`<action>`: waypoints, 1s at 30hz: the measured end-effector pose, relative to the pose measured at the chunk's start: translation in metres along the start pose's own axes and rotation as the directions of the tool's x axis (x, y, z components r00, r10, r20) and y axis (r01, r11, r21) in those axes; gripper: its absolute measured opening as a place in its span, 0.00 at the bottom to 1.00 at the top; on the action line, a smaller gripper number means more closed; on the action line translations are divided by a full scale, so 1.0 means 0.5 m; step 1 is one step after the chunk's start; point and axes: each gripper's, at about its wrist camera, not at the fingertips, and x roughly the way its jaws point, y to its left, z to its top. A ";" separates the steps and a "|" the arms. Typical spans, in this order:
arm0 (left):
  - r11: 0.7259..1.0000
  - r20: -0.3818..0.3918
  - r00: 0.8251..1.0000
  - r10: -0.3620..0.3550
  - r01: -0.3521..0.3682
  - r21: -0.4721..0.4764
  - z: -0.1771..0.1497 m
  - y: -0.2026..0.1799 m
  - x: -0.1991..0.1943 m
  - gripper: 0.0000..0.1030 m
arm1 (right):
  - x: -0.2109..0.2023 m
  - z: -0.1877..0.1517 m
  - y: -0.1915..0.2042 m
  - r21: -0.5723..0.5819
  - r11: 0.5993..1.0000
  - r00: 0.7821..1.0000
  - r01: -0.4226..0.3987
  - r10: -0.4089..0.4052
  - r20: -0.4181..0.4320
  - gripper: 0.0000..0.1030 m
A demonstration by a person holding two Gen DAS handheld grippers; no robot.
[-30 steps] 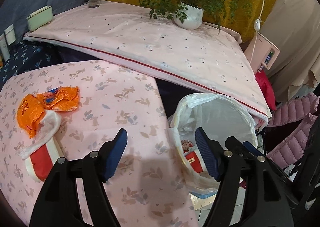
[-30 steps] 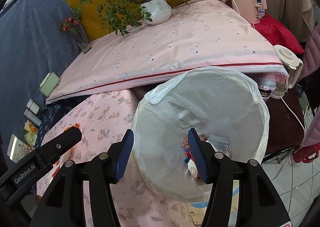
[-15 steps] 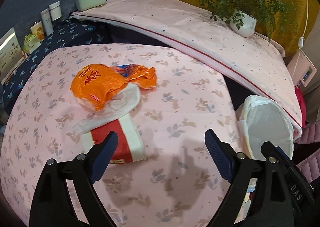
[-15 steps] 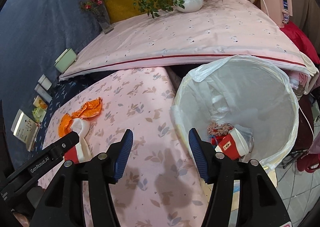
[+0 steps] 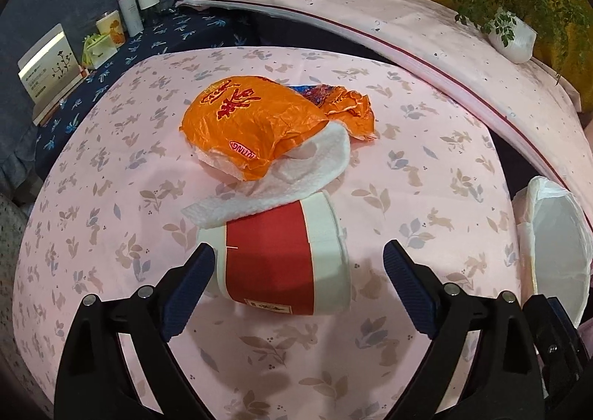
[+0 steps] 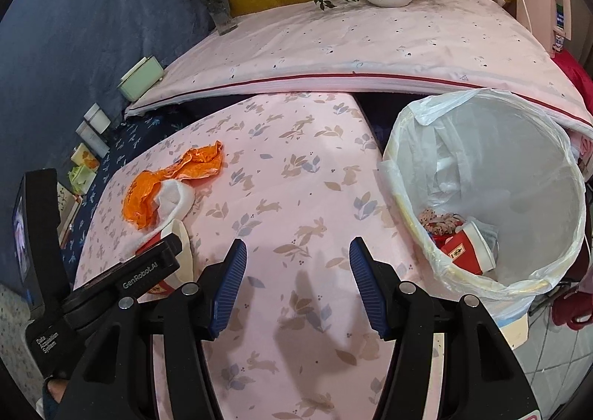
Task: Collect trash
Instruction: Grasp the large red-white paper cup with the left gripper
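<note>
Between the left fingers: the left gripper [image 5: 298, 270] is spread wide and lined up on the red-and-white paper cup [image 5: 283, 257], which lies on its side on the table [image 5: 426, 327]; jaws either side of it, contact not clear.
Right side: the right gripper [image 6: 296, 281] hangs open over bare cloth, holding nothing.
Just beyond the cup: a white tissue [image 5: 281, 188] drapes onto its far edge, with the orange wrapper [image 5: 246, 123] lying over the tissue.
Off the table's right edge: the lined trash bin [image 6: 548, 145], a matching cup [image 6: 467, 247] already inside.
Step in hand: reaching for the cup, grasp not yet made.
Next move: probably ease forward, close across the cup's body gently since thin paper may crush, then carry it right to the bin.
</note>
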 end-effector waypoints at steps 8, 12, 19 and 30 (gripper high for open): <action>0.998 -0.019 0.999 0.035 -0.036 -0.049 -0.001 0.030 0.006 0.85 | 0.010 -0.002 0.013 -0.013 1.000 1.000 0.000 0.000 -0.011 0.55; 0.999 -0.033 0.999 0.028 -0.030 -0.043 -0.009 0.035 0.017 0.85 | 0.016 -0.005 0.017 -0.017 1.000 1.000 -0.001 0.001 -0.019 0.55; 0.999 -0.052 0.999 -0.011 0.009 -0.042 -0.014 0.040 0.027 0.78 | 0.023 -0.011 0.028 -0.029 1.000 1.000 -0.004 0.003 -0.030 0.55; 0.990 -0.068 0.989 -0.133 0.129 -0.060 -0.023 0.097 0.005 0.40 | 0.034 -0.019 0.065 -0.052 0.998 0.999 -0.023 0.021 -0.039 0.55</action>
